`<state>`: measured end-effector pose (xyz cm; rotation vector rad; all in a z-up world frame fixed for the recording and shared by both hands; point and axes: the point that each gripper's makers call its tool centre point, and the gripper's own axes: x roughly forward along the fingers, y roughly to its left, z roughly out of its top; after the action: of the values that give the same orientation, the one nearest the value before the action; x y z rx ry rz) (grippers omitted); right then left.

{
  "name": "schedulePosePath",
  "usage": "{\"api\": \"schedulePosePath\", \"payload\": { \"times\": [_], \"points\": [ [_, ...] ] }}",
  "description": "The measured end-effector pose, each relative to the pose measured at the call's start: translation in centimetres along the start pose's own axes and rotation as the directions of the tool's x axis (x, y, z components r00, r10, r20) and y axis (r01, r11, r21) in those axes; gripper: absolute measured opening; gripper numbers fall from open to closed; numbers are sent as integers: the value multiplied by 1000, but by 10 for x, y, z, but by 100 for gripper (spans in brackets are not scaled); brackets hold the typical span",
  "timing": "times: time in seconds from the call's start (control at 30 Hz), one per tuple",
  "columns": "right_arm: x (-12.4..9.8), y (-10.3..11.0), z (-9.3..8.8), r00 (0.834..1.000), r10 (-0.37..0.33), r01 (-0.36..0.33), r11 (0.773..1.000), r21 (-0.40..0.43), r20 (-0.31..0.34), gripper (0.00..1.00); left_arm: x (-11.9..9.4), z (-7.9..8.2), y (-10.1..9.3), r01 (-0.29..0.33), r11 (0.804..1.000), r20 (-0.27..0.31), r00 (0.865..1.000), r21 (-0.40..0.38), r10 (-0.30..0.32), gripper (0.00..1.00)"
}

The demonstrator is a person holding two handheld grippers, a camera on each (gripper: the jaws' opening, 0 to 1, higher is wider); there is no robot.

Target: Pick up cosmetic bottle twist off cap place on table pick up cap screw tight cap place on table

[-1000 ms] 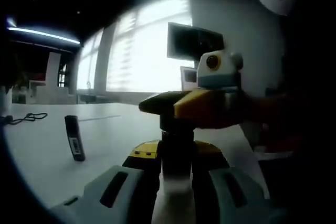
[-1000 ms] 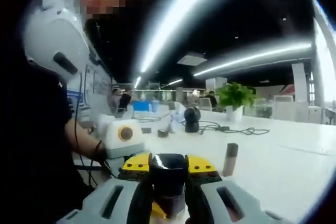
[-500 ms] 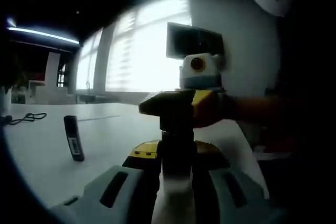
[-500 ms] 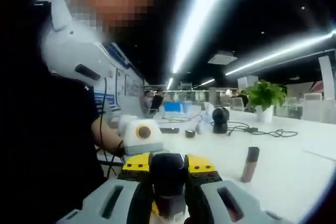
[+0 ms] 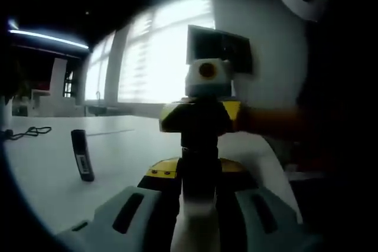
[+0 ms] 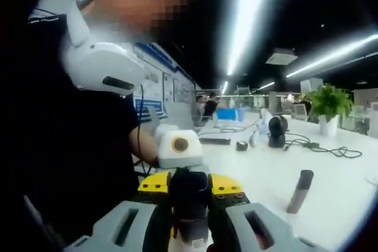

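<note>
In the left gripper view, the left tool (image 5: 198, 205) comes up from the bottom of the frame. Its two jaws are closed tight on the bottle (image 5: 199, 175), a dark, thin bottle that stands straight up in the middle of the frame. The right tool (image 5: 201, 119) comes in from the right side and sits on top of the bottle, where the cap (image 5: 198, 123) is. Its jaws look pressed around the dark cap. The bottle is held up above the white counter (image 5: 53, 169).

A dark tube (image 5: 82, 155) stands on the counter at the left, well apart from the bottle. A black cable (image 5: 26, 131) lies far off at the left edge. Bright windows (image 5: 156, 57) fill the back, and a dark screen (image 5: 218, 48) sits in the upper middle.

In the right gripper view, the right tool (image 6: 190, 216) rises from the bottom middle. Its jaws are closed on the dark cap (image 6: 190, 196). The left tool (image 6: 177, 151) shows just behind it, in the middle of the frame. A person in a black shirt (image 6: 65, 163) fills the left side. On the white counter (image 6: 266, 175) at the right stands the dark tube (image 6: 300, 190). Farther back there is a small black camera (image 6: 276, 131), a cable (image 6: 331, 149) and a green plant (image 6: 331, 101) at the right edge.
</note>
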<state>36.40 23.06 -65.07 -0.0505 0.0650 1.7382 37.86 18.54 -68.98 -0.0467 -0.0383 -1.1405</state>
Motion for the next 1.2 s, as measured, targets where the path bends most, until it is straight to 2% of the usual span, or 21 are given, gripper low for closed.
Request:
{"api": "schedulePosePath", "payload": {
  "times": [0.43, 0.77, 0.93, 1.1, 1.13, 1.2],
  "points": [
    [-2, 2, -1, 1000, 16, -17, 1000, 10, 9, 17, 1, 0, -1, 2, 1000, 0, 1000, 2, -2, 12],
    [-3, 7, -2, 990, 143, -143, 990, 6, -13, 17, 1, 0, -5, 22, 1000, -2, 1000, 2, -22, 12],
    [0, 10, -2, 985, 174, -174, 985, 3, -21, 17, 1, 0, -5, 21, 1000, -3, 1000, 0, -21, 12],
    [0, 9, -3, 987, 160, -159, 987, 20, -18, 18, 1, 0, -4, 19, 1000, -3, 1000, -7, -19, 12],
    [-1, 9, -4, 988, 155, -155, 988, 24, -20, 20, 1, 0, -4, 19, 1000, -3, 1000, -6, -19, 12],
    [2, 7, -3, 993, 121, -121, 991, 56, -2, 30, 1, 0, -4, 20, 1000, -3, 1000, -6, -20, 12]
  ]
}}
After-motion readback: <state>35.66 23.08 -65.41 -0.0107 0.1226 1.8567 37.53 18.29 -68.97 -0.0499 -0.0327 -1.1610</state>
